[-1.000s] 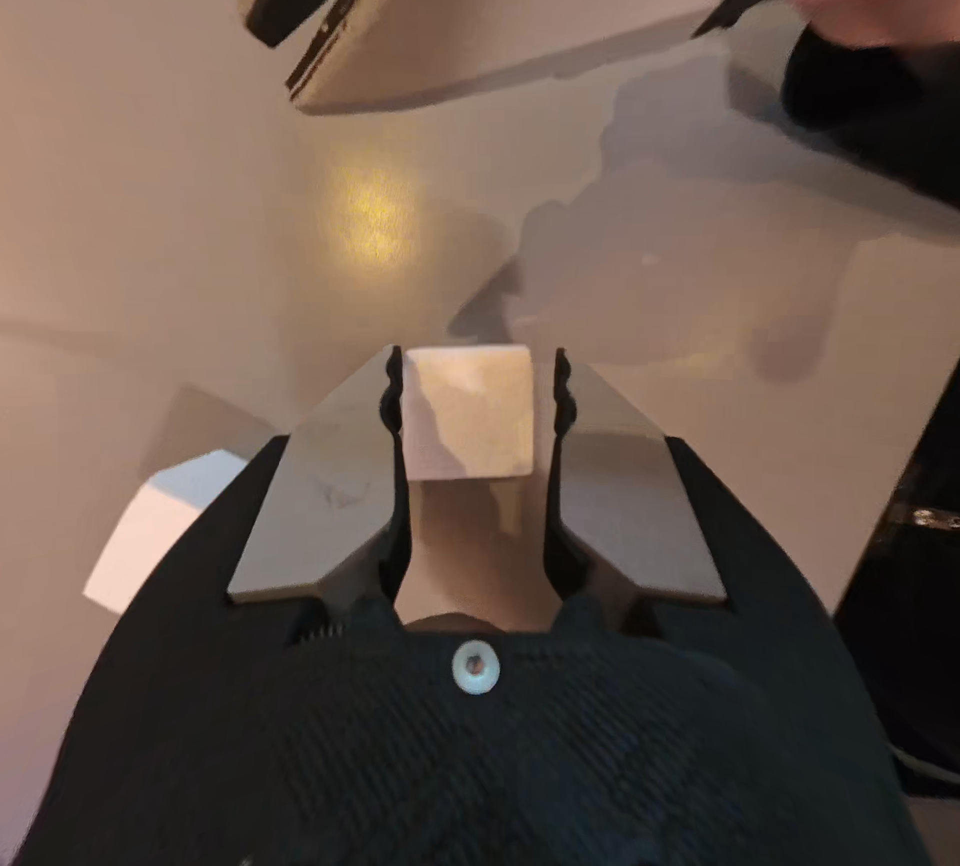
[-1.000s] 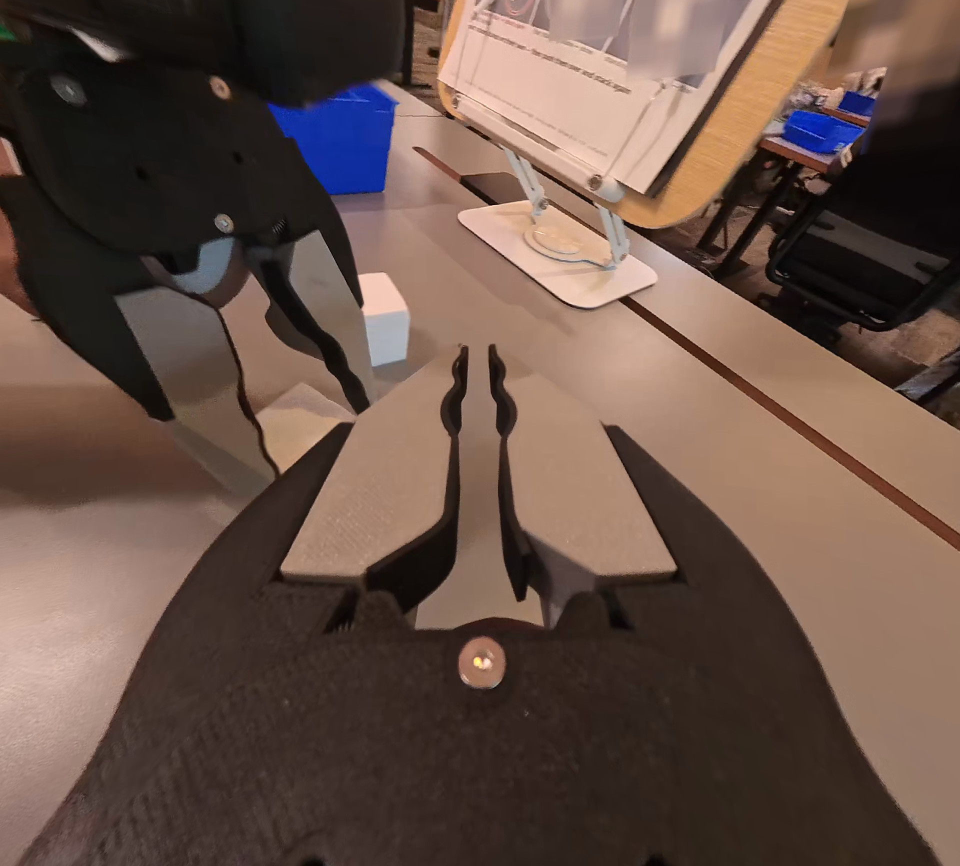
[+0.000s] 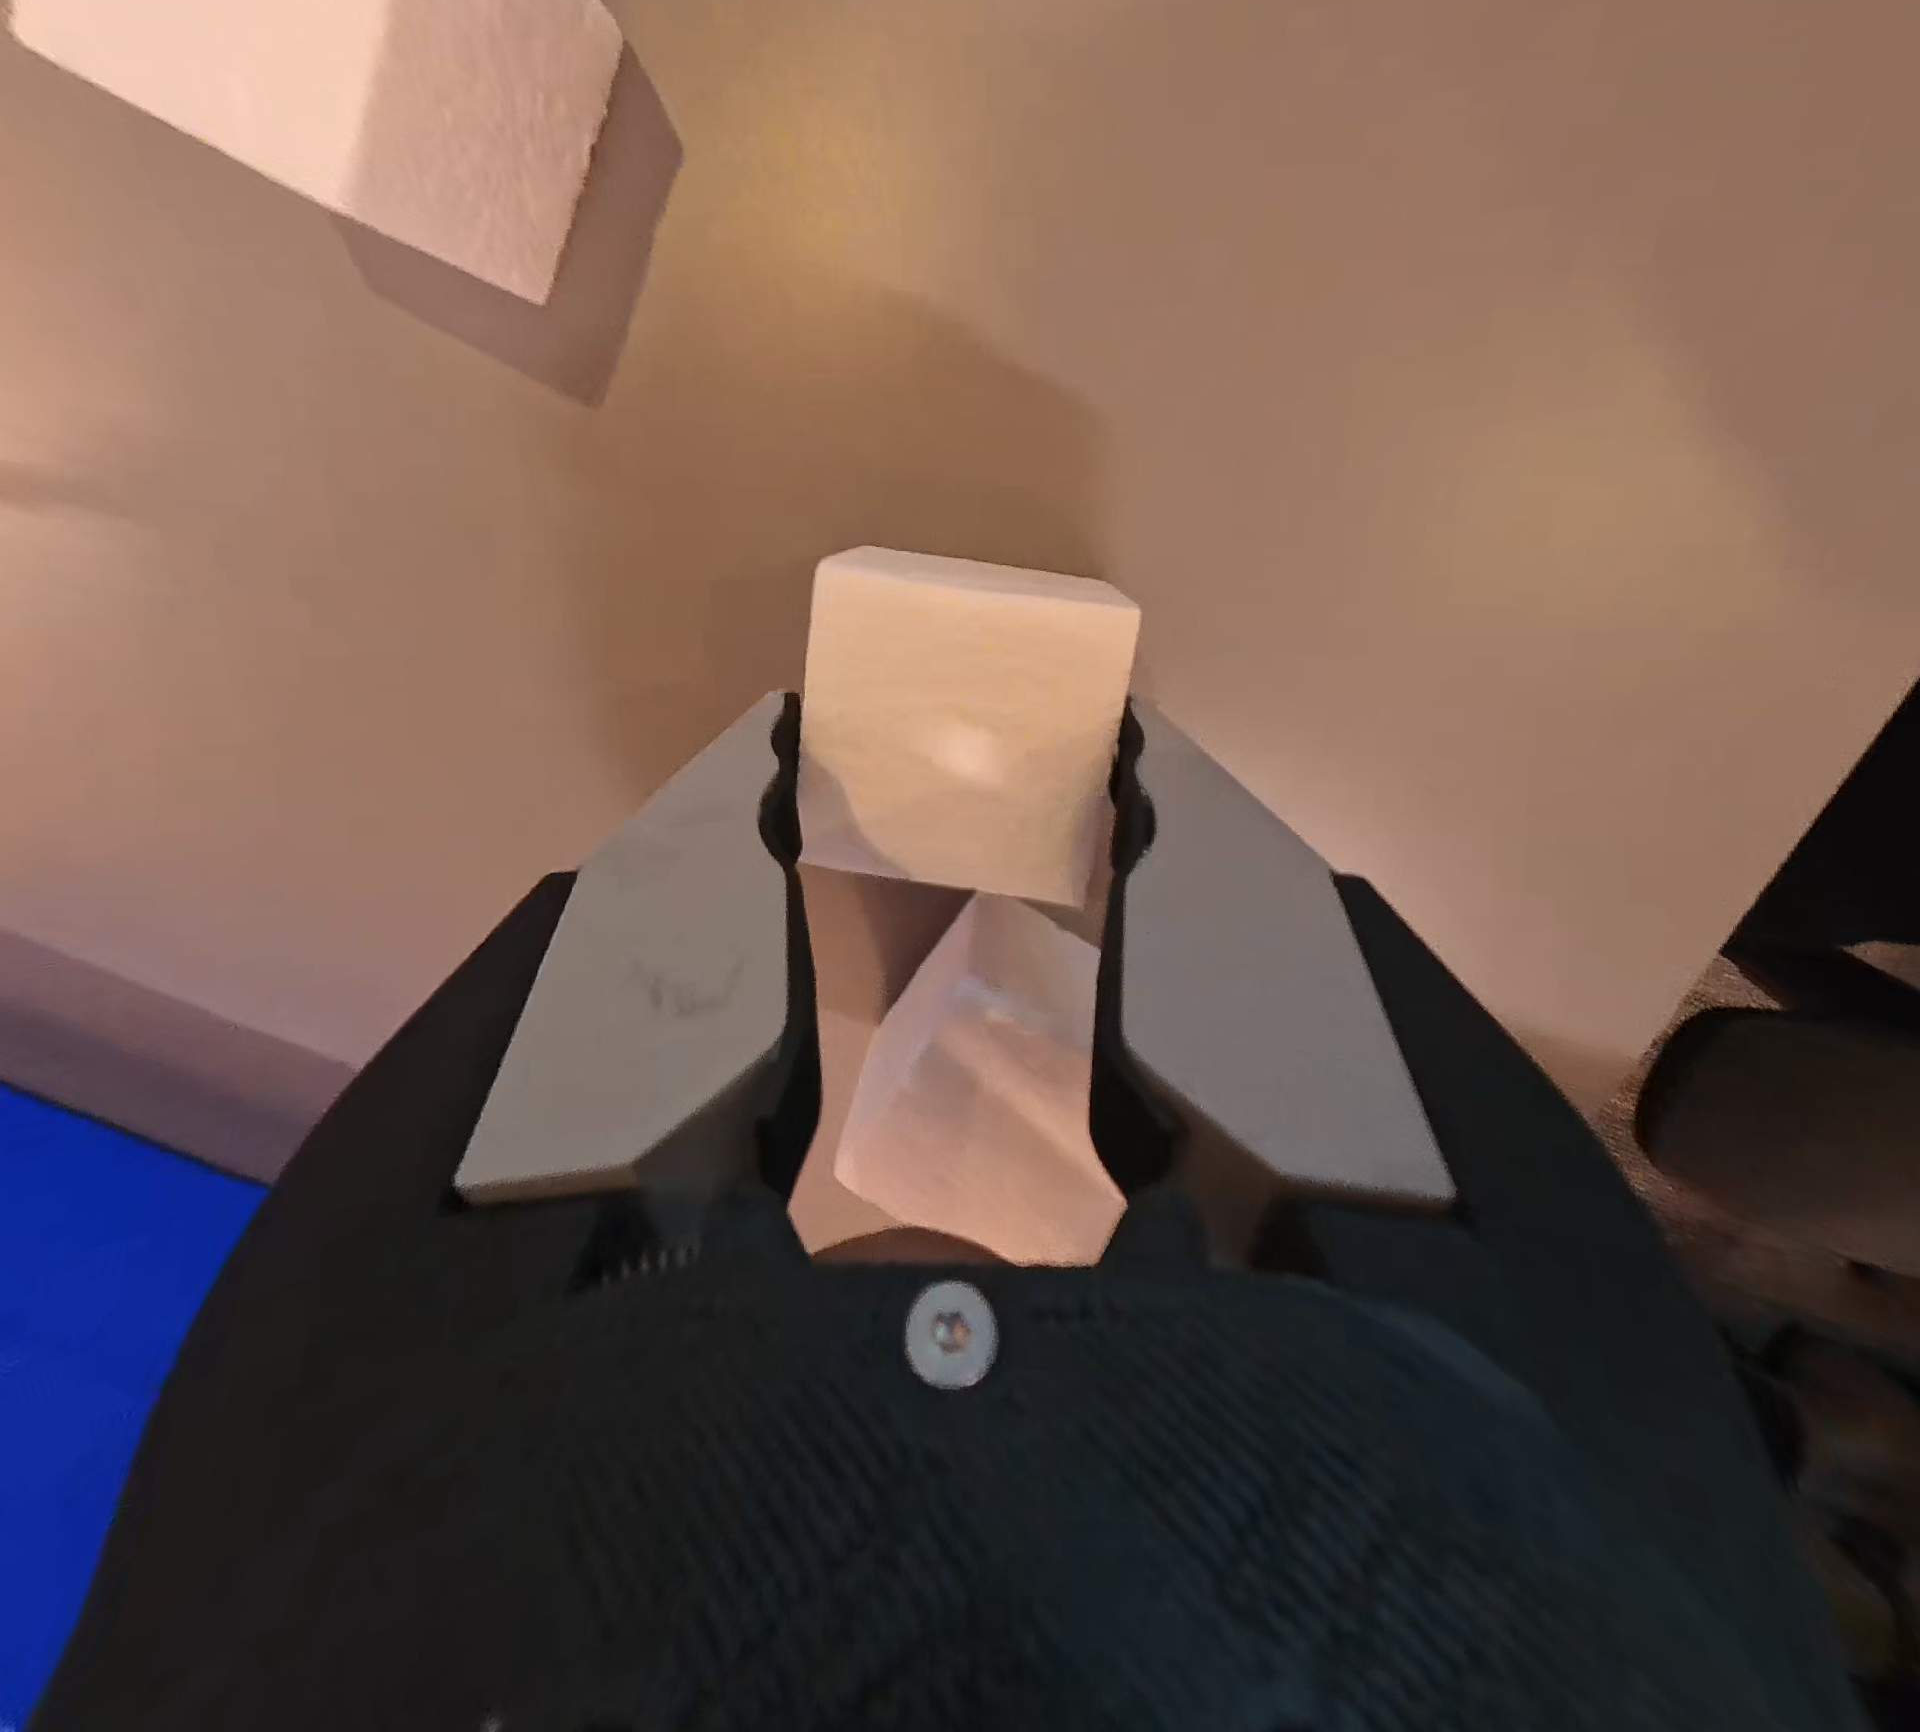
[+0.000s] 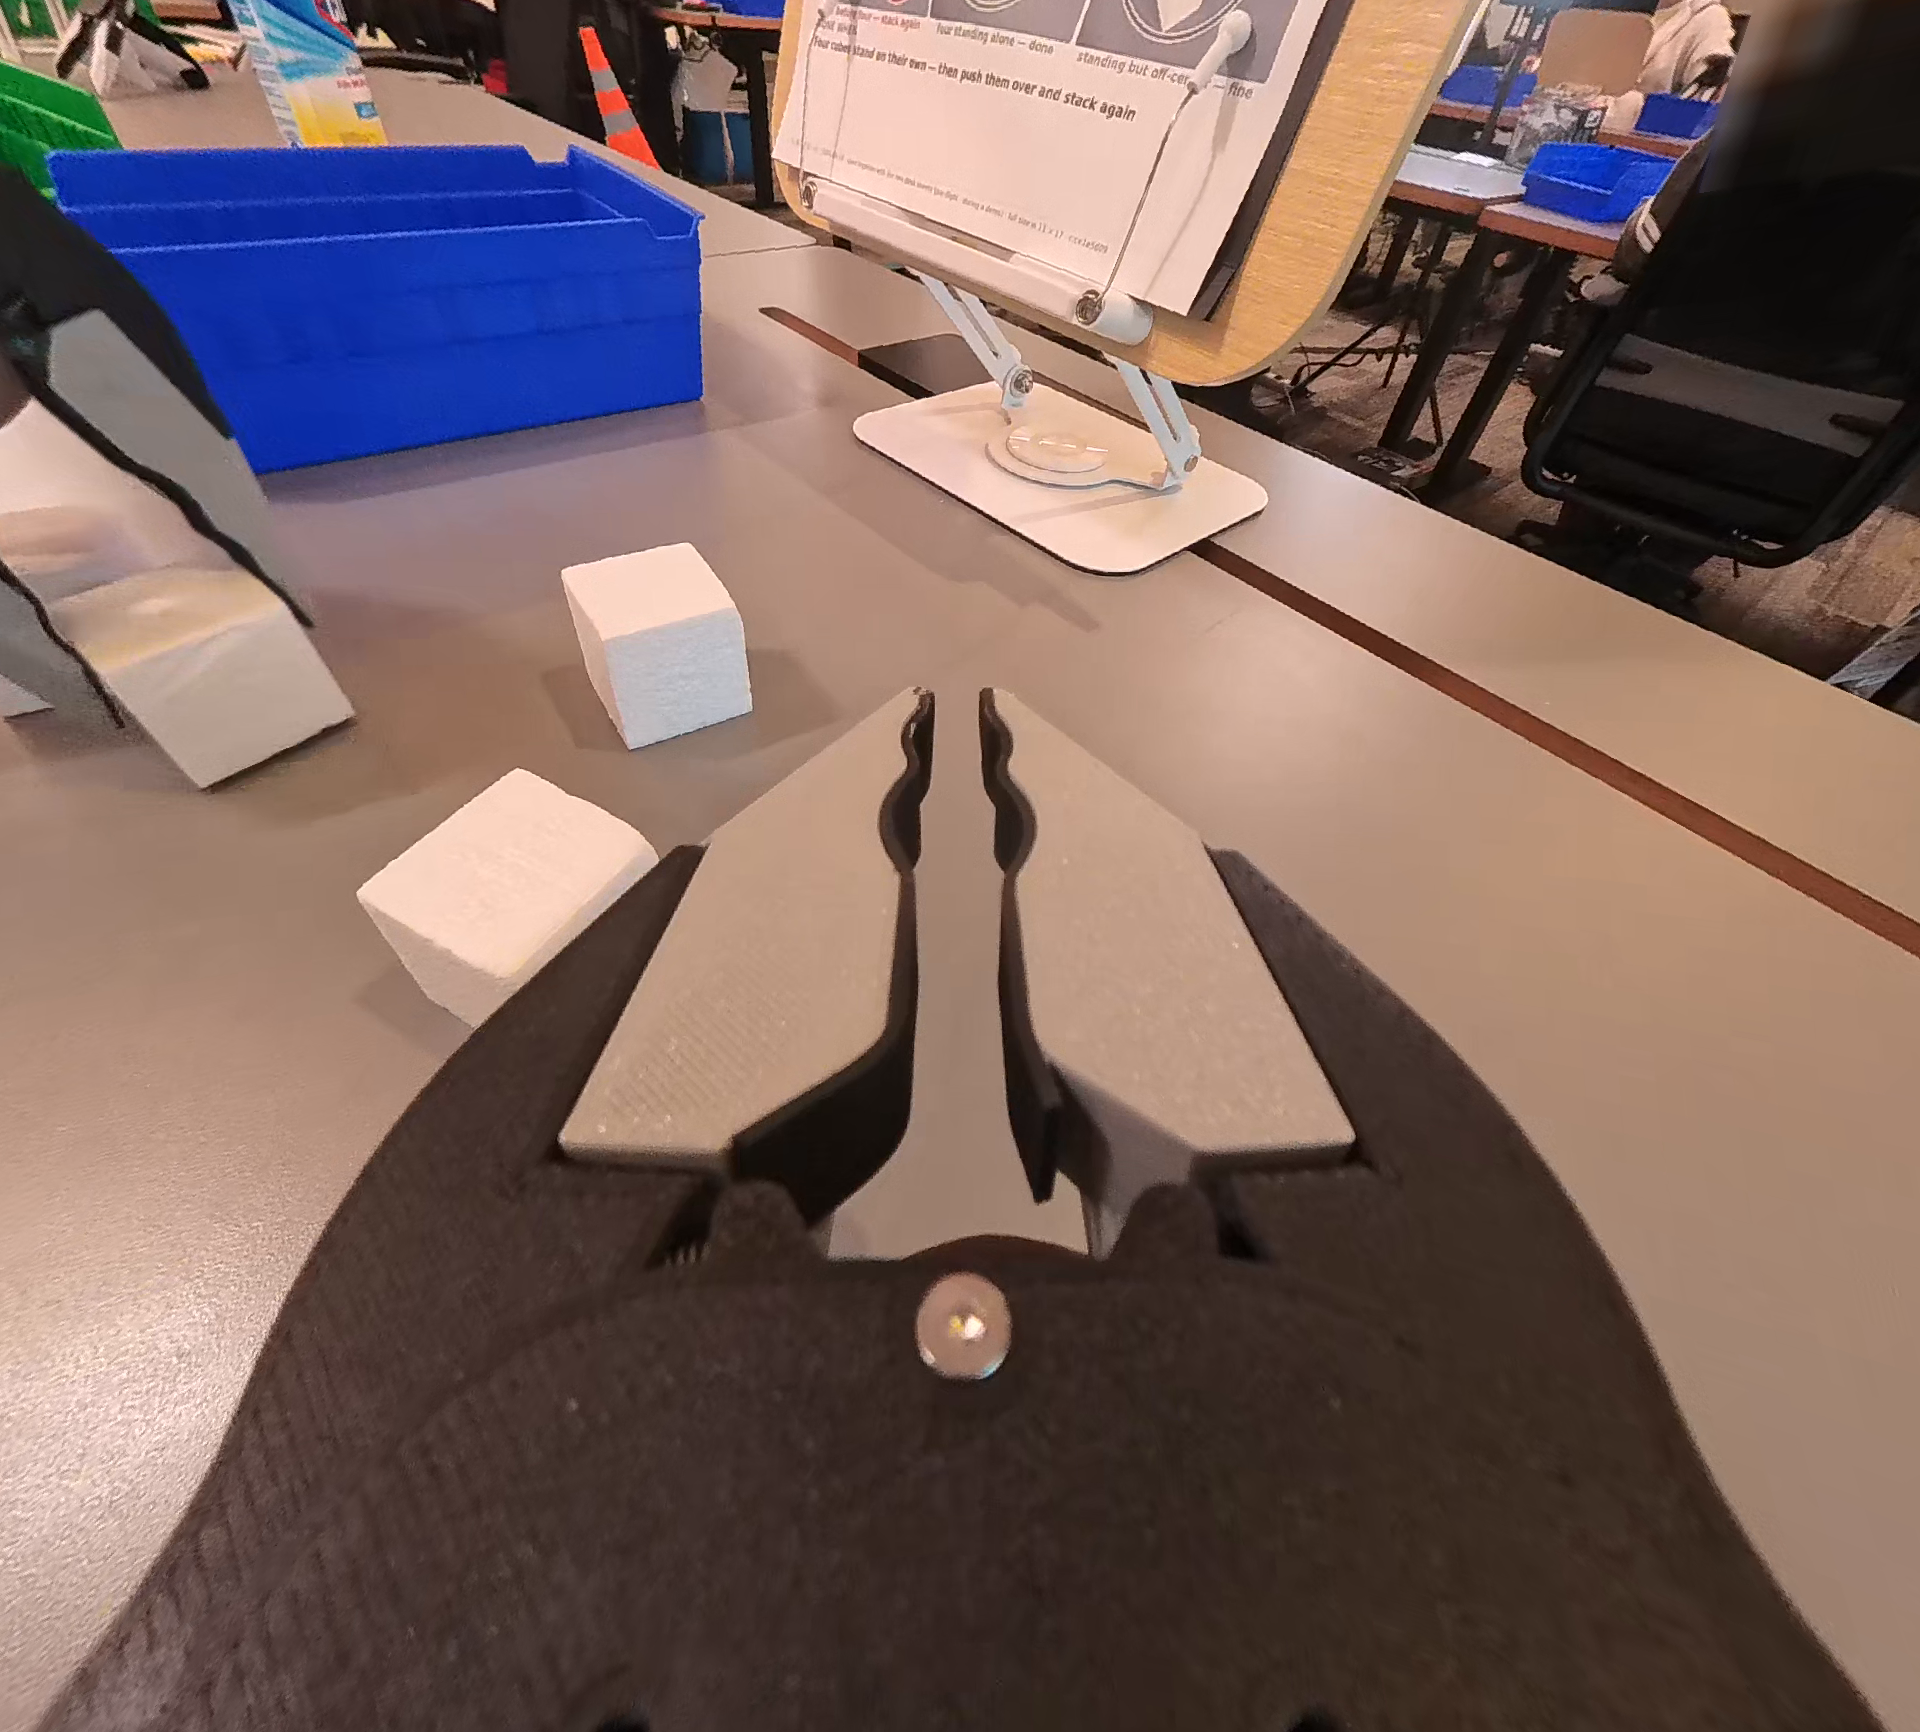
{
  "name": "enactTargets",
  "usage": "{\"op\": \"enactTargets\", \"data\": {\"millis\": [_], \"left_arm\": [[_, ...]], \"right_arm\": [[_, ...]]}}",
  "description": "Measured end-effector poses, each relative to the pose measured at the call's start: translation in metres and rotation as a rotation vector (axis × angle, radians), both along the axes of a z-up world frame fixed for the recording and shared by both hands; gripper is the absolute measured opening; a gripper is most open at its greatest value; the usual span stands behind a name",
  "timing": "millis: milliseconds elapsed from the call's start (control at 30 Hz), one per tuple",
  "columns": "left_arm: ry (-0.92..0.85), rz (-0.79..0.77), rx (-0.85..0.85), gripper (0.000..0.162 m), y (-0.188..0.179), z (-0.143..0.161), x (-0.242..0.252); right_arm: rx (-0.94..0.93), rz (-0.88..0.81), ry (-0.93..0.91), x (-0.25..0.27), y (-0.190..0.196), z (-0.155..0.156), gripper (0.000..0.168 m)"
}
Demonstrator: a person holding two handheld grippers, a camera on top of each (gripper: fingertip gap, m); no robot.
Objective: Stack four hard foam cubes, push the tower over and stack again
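Item: four white hard foam cubes, matte and grainy, edges crisp, one face of the held cube (image 3: 966, 726) dented. Location: held cube sits between the tips of the left tongs (image 3: 956, 778), which are clamped on its two sides, raised over a second cube (image 3: 971, 1090) that lies on the counter (image 3: 1455, 435) directly beneath, turned at an angle to the held one. Third cube (image 4: 657, 640) and fourth cube (image 4: 506, 889) rest apart on the counter, loose and unstacked, near the right tongs (image 4: 956, 716). Right tongs: nearly closed, only a thin gap between the tips, holding nothing, hovering above the counter. Status, as judged: first placement of a stack, one cube about to go on another; no tower stands yet. Next move calls for turning the held cube square with the one below, lowering it flat, then releasing without dragging it sideways; light foam is likely to shift if nudged. Also present: blue bin (image 4: 395, 300) and a document stand (image 4: 1060, 477) farther back on the counter.
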State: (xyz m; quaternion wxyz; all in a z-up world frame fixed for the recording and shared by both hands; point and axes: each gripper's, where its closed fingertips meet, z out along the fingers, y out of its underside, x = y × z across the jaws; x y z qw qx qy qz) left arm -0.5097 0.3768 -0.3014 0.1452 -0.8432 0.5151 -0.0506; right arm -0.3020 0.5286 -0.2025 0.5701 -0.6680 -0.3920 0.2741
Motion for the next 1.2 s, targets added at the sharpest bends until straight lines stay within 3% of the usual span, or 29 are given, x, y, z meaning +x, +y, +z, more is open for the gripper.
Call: {"op": "enactTargets", "data": {"millis": [333,533,867,1200], "left_arm": [[-0.162,-0.019,0.125,0.058,0.038,0.053,0.067],[-0.258,0.139,0.113,0.058,0.067,0.073,0.114],[-0.211,0.141,0.051,0.058,0.075,0.048,0.16],[-0.175,0.143,0.065,0.058,0.068,0.06,0.155]], "right_arm": [[-0.012,0.002,-0.002,0.0,0.001,-0.001,0.006],[-0.012,0.007,-0.015,-0.002,0.0,-0.004,0.006],[-0.007,0.011,-0.004,-0.001,-0.001,0.001,0.006],[-0.001,0.014,0.007,0.0,-0.003,0.006,0.006]]}}
